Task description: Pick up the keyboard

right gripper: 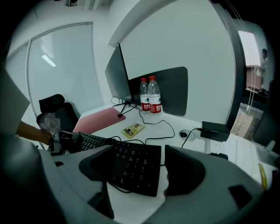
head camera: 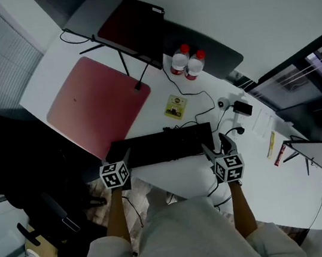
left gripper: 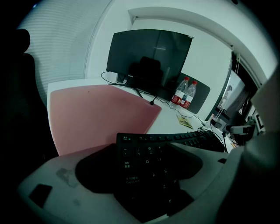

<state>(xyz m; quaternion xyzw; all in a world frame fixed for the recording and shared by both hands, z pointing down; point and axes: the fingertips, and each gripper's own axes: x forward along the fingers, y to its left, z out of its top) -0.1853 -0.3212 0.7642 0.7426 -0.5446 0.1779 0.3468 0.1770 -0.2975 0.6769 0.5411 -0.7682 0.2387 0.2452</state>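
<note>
The black keyboard (head camera: 161,146) lies flat near the front edge of the white desk (head camera: 162,94), its cable running off at the back. My left gripper (head camera: 121,166) is at the keyboard's left end. In the left gripper view that end (left gripper: 148,166) fills the space between the wide-set jaws, and its left edge meets the left jaw. My right gripper (head camera: 213,151) is at the right end. Its jaws flank the number pad (right gripper: 135,168), with a thin strip of desk showing beside the right jaw. Both grippers (left gripper: 146,175) (right gripper: 138,173) look open.
A pink mat (head camera: 94,105) covers the desk's left part, under a dark monitor (head camera: 123,25). Two water bottles (head camera: 187,63), a yellow card (head camera: 175,106), a black power adapter (head camera: 242,107) and cables lie behind the keyboard. A black chair (head camera: 8,155) stands at the left.
</note>
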